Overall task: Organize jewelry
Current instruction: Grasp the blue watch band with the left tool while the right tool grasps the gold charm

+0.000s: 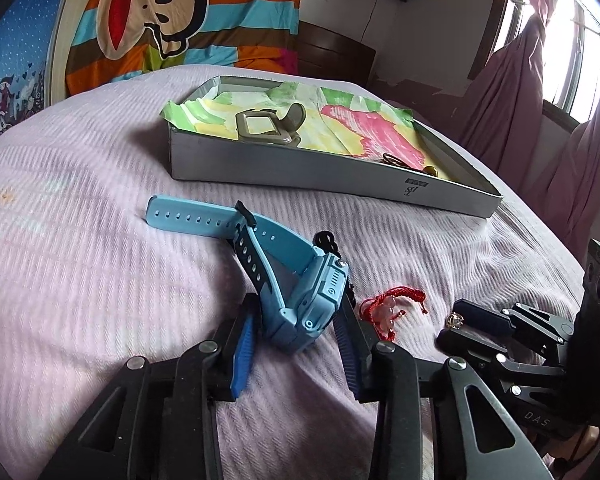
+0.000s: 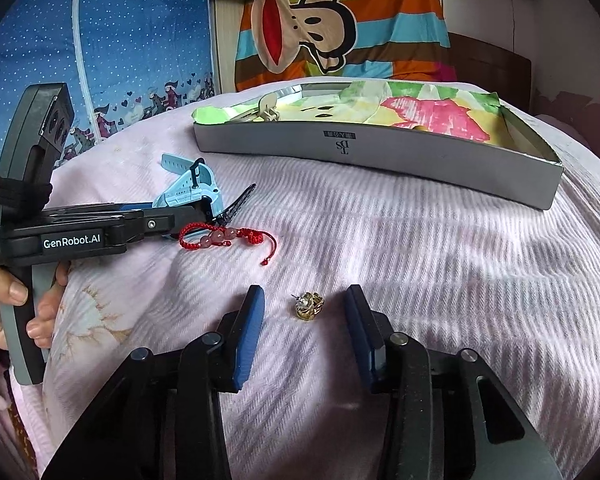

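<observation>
Your left gripper (image 1: 296,332) sits low on the pink bedspread (image 1: 80,272) with the blue watch (image 1: 300,292) between its blue pads. The case stands on edge with the strap trailing away to the far left. The left pad (image 1: 242,354) appears close to the case, while the right pad (image 1: 346,344) seems to stand just beside it; I cannot tell whether the jaws are actually pressing, so I record the watch as framed, not confirmed held. Framing the case rather than the strap makes sense: it is the stiffest part.

Your right gripper (image 2: 306,334) is open around the gold earring (image 2: 309,306), which lies on the cloth midway between the pads and apart from both. The centring looks deliberate, so the pads would meet the piece evenly. Given its small size, I judge a slip or a pinch of bedspread to be the main risk.

The red cord bracelet (image 2: 224,238) lies loose on the bedspread between the two tools, near your left gripper's tip and untouched.

The grey box (image 2: 380,156) stands at the far side, lined with coloured paper. It already holds a beige watch (image 1: 266,126) at its left and a small dark item near its right, hard to identify. I take the box to be the destination, with three pieces outstanding.
</observation>
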### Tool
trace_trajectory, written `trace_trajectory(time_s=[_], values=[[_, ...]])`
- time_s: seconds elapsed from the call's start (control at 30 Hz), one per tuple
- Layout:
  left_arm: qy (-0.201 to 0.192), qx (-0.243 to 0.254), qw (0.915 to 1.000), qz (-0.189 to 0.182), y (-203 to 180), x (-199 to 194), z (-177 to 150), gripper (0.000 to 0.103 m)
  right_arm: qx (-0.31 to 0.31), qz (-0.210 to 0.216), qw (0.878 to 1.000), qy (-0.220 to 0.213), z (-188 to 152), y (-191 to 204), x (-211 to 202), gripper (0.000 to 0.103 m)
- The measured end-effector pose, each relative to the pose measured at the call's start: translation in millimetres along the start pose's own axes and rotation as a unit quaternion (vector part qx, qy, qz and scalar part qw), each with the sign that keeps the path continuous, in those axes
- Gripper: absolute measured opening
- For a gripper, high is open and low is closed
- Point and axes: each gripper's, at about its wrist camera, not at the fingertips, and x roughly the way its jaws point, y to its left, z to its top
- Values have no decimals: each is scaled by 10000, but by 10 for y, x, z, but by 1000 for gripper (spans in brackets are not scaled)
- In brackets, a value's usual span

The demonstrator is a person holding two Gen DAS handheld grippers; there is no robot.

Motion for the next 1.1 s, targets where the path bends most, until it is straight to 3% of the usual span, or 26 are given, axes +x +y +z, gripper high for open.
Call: trace_trajectory(time_s=[0.4, 1.1], values=[[-76, -61, 9999, -110, 7, -26, -36, 29, -45, 121, 9999, 76, -4, 41, 33, 15], [-598, -299, 9974, -279, -6, -349, -270, 27, -33, 232, 9994, -251, -51, 35, -112, 14]])
